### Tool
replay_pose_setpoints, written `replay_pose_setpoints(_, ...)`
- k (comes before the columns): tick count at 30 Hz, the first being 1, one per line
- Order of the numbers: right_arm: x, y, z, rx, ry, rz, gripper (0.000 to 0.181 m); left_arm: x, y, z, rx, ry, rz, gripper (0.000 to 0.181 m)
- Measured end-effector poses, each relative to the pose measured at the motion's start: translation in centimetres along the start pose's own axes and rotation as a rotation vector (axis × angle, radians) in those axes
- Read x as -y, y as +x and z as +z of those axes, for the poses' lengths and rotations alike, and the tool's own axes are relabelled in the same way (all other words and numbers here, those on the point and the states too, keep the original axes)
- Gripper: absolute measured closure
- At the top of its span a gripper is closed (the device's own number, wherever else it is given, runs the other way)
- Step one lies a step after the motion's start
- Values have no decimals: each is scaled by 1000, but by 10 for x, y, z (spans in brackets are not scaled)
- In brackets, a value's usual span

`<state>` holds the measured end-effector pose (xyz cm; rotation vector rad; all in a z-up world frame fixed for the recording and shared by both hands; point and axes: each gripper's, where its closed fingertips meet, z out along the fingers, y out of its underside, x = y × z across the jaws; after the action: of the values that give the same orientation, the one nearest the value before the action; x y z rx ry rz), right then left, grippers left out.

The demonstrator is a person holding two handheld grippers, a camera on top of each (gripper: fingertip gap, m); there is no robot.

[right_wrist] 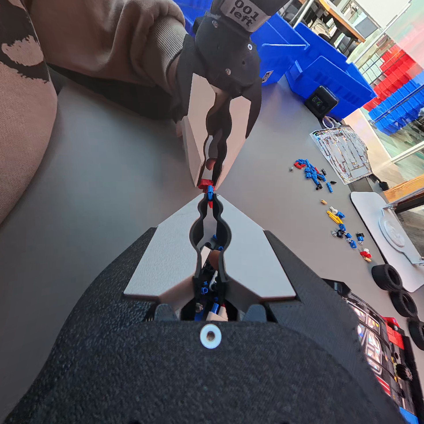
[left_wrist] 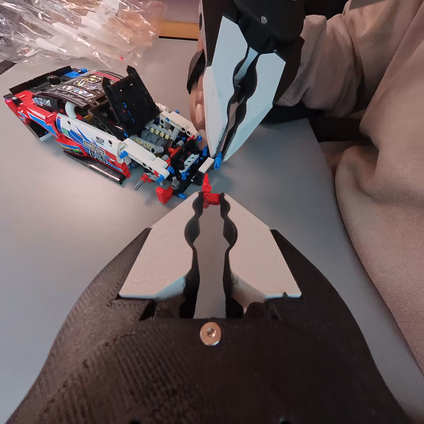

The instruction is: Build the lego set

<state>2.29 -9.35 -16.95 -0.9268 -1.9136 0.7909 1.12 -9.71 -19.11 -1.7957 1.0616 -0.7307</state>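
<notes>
Left gripper (left_wrist: 211,197): fingers narrow, tips pinching a small red connector piece (left_wrist: 209,197) just above the table (left_wrist: 68,241); a red prong of the piece sticks up past the tips. From the right wrist view the same gripper (right_wrist: 205,184) comes down from above with the red piece (right_wrist: 204,183) at its tips.

Right gripper (right_wrist: 209,195): fingers narrow, tips clamped on a small blue pin (right_wrist: 209,190). In the left wrist view this gripper (left_wrist: 219,158) points steeply down, the blue pin (left_wrist: 218,160) at its tips, just beside the open end of the car.

Pin and connector: in the right wrist view the blue pin touches or overlaps the red piece; whether it is seated in it I cannot tell.

Car (left_wrist: 91,128): partly built, red, white and blue body with a black roof, lying on the grey table left of both grippers. Its near end is open, showing grey, black and blue inner parts. The raised black panel (left_wrist: 129,101) is tilted upward.

Loose parts (right_wrist: 312,172): blue, red, yellow and black bits scattered on the table, well apart from the grippers.

Tyres (right_wrist: 387,277): black, grouped near the right edge.

Sticker sheet (right_wrist: 341,153): lying flat beyond the loose parts.

Plastic bags (left_wrist: 68,27): clear, crumpled, behind the car.

Blue bins (right_wrist: 321,68): at the far side of the table.

Person: beige sleeve (left_wrist: 344,68) behind the right gripper.
</notes>
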Motion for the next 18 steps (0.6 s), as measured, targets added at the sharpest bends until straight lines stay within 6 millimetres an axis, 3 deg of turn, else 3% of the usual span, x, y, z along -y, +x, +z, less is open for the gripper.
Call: replay_pose_setpoints(18, -3, -12, 12, -12, -54, -123, 180, 8, 7, 3, -36, 42, -27, 169)
